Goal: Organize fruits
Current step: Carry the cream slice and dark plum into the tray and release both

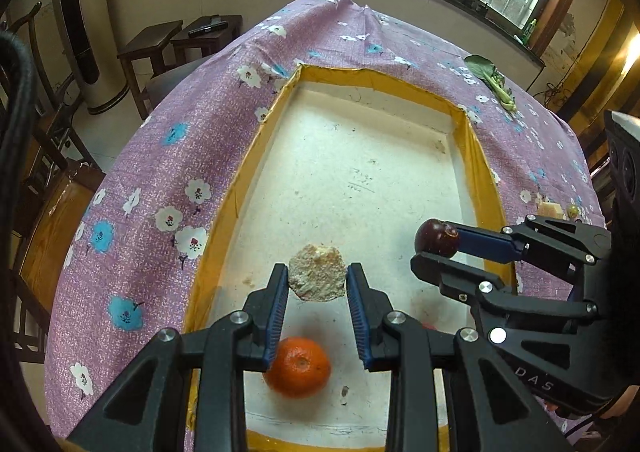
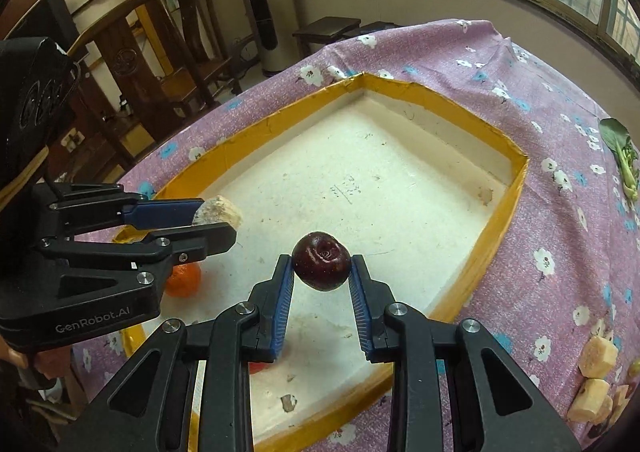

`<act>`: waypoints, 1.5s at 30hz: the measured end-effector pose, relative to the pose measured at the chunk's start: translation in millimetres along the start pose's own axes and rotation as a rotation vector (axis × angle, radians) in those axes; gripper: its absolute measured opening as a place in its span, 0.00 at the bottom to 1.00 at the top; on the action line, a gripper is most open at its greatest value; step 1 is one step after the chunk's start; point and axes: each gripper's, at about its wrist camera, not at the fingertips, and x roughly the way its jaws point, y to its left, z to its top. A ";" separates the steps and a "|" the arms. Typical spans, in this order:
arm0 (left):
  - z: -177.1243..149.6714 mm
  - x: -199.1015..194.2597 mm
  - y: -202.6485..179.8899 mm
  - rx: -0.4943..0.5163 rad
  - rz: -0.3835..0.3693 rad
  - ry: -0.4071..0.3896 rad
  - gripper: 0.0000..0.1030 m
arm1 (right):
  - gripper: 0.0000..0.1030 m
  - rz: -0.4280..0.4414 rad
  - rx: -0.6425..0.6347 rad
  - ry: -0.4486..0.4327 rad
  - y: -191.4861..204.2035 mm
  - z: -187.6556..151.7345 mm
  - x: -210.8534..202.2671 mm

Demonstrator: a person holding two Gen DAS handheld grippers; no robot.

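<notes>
**A:** So what were the two grippers doing at that point? Both loaded?

**B:** Yep. The left gripper point(image 1: 317, 280) was pinching a rough beige chunk point(image 1: 317, 272) between its blue pads point(image 1: 279, 306), jaws only as wide as the chunk. It was held up over the white tray point(image 1: 360, 155), the one with the yellow rim.

**A:** And the right one?

**B:** The right gripper point(image 2: 322, 267) was clamped on a dark red plum point(image 2: 322, 260) right at the fingertips, also above the tray. Similar narrow gap.

**A:** Anything already in the tray?

**B:** An orange point(image 1: 298, 367) sat on the tray floor near the front, under the left gripper. More beige pieces point(image 2: 598, 356) lay out on the purple floral cloth point(image 1: 132, 179), plus a leafy green point(image 2: 622, 155) farther off.
</notes>
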 end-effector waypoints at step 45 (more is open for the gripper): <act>-33.8 -36.3 -38.7 -0.025 0.046 -0.042 0.58 | 0.39 0.024 0.094 -0.056 -4.4 -42.4 -63.5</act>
